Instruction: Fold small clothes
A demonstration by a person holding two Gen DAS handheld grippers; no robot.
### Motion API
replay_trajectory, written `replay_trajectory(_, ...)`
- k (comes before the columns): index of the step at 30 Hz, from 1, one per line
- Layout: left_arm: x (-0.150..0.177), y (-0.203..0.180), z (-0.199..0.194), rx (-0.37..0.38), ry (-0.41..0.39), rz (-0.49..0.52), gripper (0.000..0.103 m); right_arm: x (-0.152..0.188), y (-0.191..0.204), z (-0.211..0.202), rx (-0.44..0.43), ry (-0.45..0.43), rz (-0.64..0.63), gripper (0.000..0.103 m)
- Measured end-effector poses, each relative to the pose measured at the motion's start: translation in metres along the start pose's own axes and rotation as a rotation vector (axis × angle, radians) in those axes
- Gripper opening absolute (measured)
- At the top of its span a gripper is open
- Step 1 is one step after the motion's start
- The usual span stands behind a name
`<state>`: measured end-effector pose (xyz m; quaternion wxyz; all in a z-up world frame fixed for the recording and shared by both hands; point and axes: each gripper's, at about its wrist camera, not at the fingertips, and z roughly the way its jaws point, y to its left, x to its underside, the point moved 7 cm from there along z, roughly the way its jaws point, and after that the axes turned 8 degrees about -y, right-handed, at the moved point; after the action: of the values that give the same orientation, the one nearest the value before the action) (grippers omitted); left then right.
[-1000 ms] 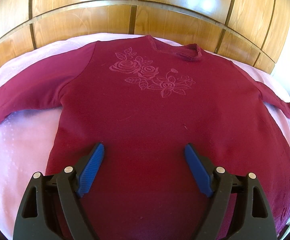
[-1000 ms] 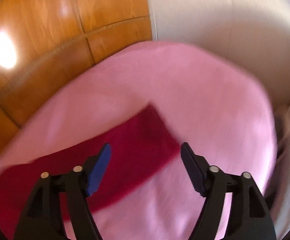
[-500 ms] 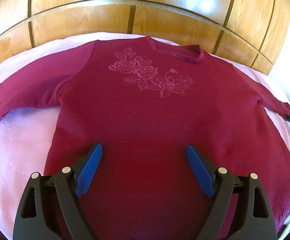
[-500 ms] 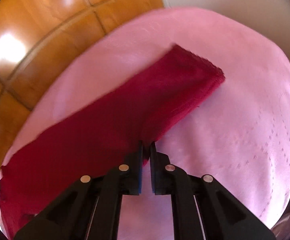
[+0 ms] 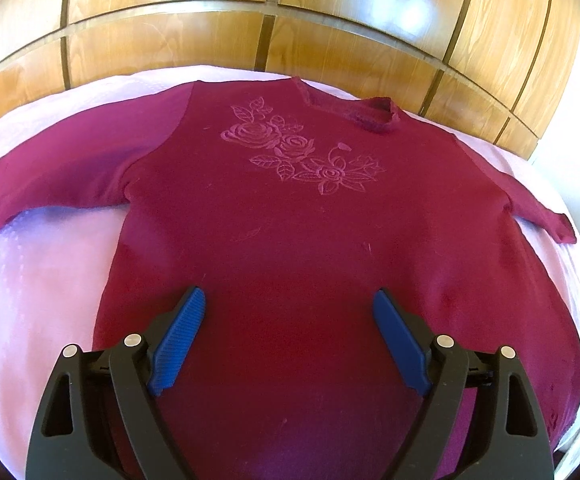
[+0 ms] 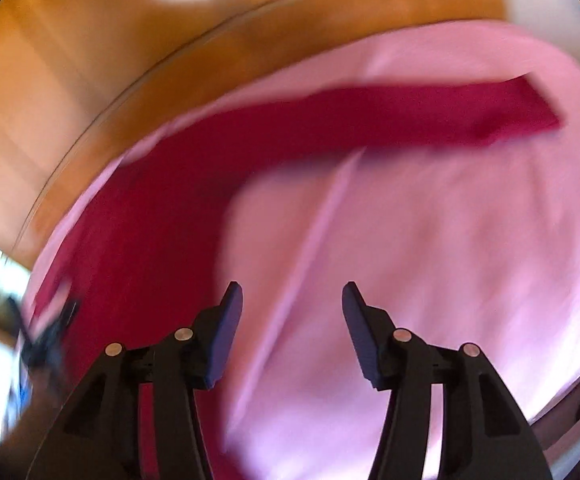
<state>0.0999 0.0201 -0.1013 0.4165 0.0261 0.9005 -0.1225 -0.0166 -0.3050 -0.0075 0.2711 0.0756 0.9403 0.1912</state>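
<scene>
Filling the bottom of the left wrist view, the left gripper (image 5: 288, 312) hung with its blue-padded jaws spread wide and nothing between them, poised over the lower half of a dark red sweater (image 5: 290, 248). That sweater lay flat, front side up, across a pink bedspread (image 5: 42, 280), occupying most of the frame. Higher up, at centre, a raised rose pattern (image 5: 302, 156) crossed the chest, with the neckline (image 5: 350, 116) just above it. One sleeve reached to the left edge of the frame; the other sleeve (image 5: 538, 216) ran to the right edge, its cuff resting on the pink cover. Beyond the bed, glossy wooden panels (image 5: 170, 40) filled the top of the picture.

The right wrist view was heavily blurred. At its bottom, the right gripper (image 6: 292, 312) had its jaws parted after just having been opening, with only pink bedspread (image 6: 450, 260) seen between them and no cloth held. Left of the jaws and curving up, the sweater (image 6: 170, 208) appeared as a red mass, its sleeve (image 6: 470, 116) stretching toward the upper right of the frame. Wooden panelling (image 6: 90, 80) lay behind, upper left.
</scene>
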Motion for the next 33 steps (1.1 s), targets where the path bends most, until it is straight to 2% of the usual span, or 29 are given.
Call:
replay_trajectory(2, 0.0, 0.001, -0.001, 0.009, -0.001, -0.008, 0.085, 0.029, 0.019, 0.002, -0.022, 0.054, -0.025, 0.051)
replay_trajectory(4, 0.0, 0.002, -0.002, 0.016, -0.002, -0.015, 0.085, 0.055, 0.031, 0.012, 0.007, 0.107, -0.063, 0.051)
replay_trajectory(5, 0.0, 0.002, -0.003, 0.018, -0.002, -0.015, 0.085, 0.067, 0.034, 0.015, 0.031, 0.13, -0.082, 0.045)
replay_trajectory(6, 0.001, 0.001, -0.003, 0.018, 0.0, -0.014, 0.085, 0.079, 0.039, 0.019, 0.059, 0.146, -0.113, 0.024)
replay_trajectory(7, 0.001, 0.001, -0.003, 0.016, 0.004, -0.005, 0.085, 0.084, 0.042, 0.018, 0.057, 0.15, -0.127, 0.01)
replay_trajectory(8, 0.002, 0.0, -0.004, 0.011, 0.012, 0.013, 0.085, 0.086, 0.047, 0.015, 0.062, 0.144, -0.141, 0.007)
replay_trajectory(12, 0.008, 0.005, -0.009, -0.007, 0.035, 0.088, 0.085, 0.089, 0.057, -0.009, 0.066, 0.119, -0.172, 0.006)
replay_trajectory(14, 0.011, 0.01, -0.013, 0.002, 0.034, 0.097, 0.085, 0.094, 0.043, 0.008, 0.107, 0.163, -0.183, 0.006)
replay_trajectory(16, 0.011, 0.012, -0.016, 0.003, 0.037, 0.094, 0.085, 0.103, 0.035, 0.018, 0.105, 0.187, -0.167, 0.006)
replay_trajectory(17, 0.01, 0.012, -0.016, -0.006, 0.044, 0.097, 0.085, 0.102, 0.036, 0.022, 0.095, 0.181, -0.145, 0.008)
replay_trajectory(19, 0.005, 0.011, -0.019, -0.034, 0.041, 0.101, 0.085, 0.097, 0.039, 0.026, 0.054, 0.174, -0.098, 0.018)
replay_trajectory(21, 0.001, 0.012, -0.02, -0.053, 0.023, 0.102, 0.085, 0.077, 0.036, 0.023, 0.046, 0.125, -0.091, 0.058)
replay_trajectory(22, -0.003, 0.014, -0.021, -0.073, 0.003, 0.1, 0.085, 0.067, 0.03, 0.02, 0.056, 0.096, -0.081, 0.06)
replay_trajectory(24, -0.009, 0.017, -0.022, -0.076, -0.025, 0.077, 0.085, 0.034, 0.01, 0.015, 0.069, 0.025, -0.004, 0.059)
replay_trajectory(27, -0.004, 0.021, -0.011, -0.083, 0.004, 0.052, 0.091, -0.011, -0.037, 0.013, 0.105, -0.08, 0.147, 0.059)
replay_trajectory(29, 0.001, 0.022, -0.003, -0.075, 0.02, 0.05, 0.097, -0.047, -0.078, 0.023, 0.143, -0.161, 0.297, 0.059)
replay_trajectory(32, 0.001, 0.021, -0.001, -0.058, 0.025, 0.049, 0.099, -0.093, -0.141, 0.039, 0.145, -0.281, 0.553, 0.055)
replay_trajectory(33, 0.001, 0.021, -0.001, -0.055, 0.024, 0.047, 0.099, -0.103, -0.153, 0.042, 0.15, -0.31, 0.597, 0.055)
